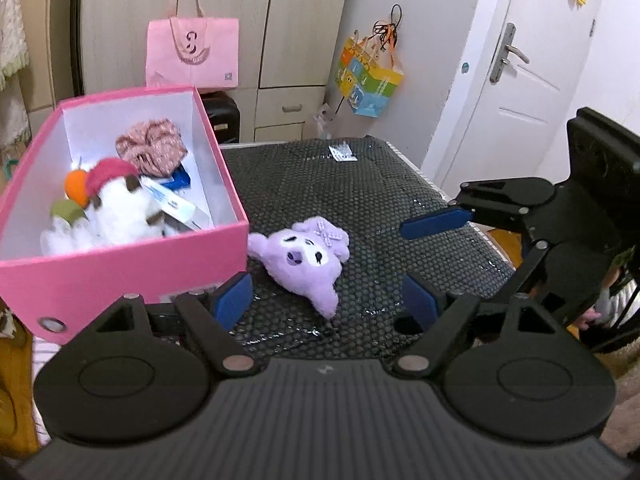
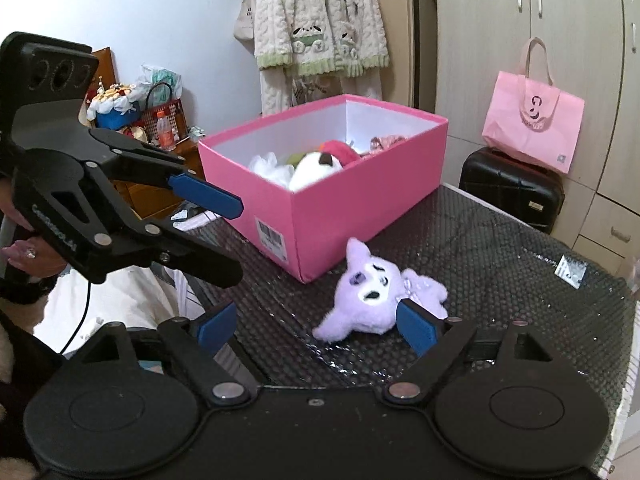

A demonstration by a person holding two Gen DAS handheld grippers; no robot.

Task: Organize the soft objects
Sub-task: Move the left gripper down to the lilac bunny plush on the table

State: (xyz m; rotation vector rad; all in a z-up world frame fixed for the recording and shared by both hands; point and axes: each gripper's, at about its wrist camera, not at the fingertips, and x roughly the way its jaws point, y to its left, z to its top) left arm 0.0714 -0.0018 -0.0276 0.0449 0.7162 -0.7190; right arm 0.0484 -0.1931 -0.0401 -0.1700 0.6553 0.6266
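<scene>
**Purple plush lies loose on the bench, both tongs spread wide**

At the far left of the left wrist view stands the pink box point(image 1: 120, 276), open at the top with a white inside. It holds a white plush toy point(image 1: 120, 208) with a red cap and an orange part, a pinkish crumpled fabric piece point(image 1: 152, 146) toward the back, and a blue-and-white flat packet point(image 1: 176, 196) leaning at its right wall. The box rests on the bench point(image 1: 360, 192), which is covered in dark bubble-textured wrap.

Just right of the box's near corner lies the purple plush point(image 1: 304, 260), face up on the wrap, one ear close to the box wall; whether it touches cannot be told. It carries a small checked bow on its head.

The left tongs point(image 1: 328, 300) hang just in front of the plush with their blue pads point(image 1: 232, 300) set wide apart and nothing between them; no pad presses the toy. Further right, the right tongs point(image 1: 416, 256) reach in from the side, likewise spread, with one blue finger pointing toward the plush but apart from it.

In the right wrist view the right tongs point(image 2: 316, 326) frame the purple plush point(image 2: 372, 296) from the near side; the right-hand pad overlaps the toy's edge in the picture, yet nothing is clamped. A small white label point(image 2: 572, 270) lies on the wrap at the far right.
</scene>
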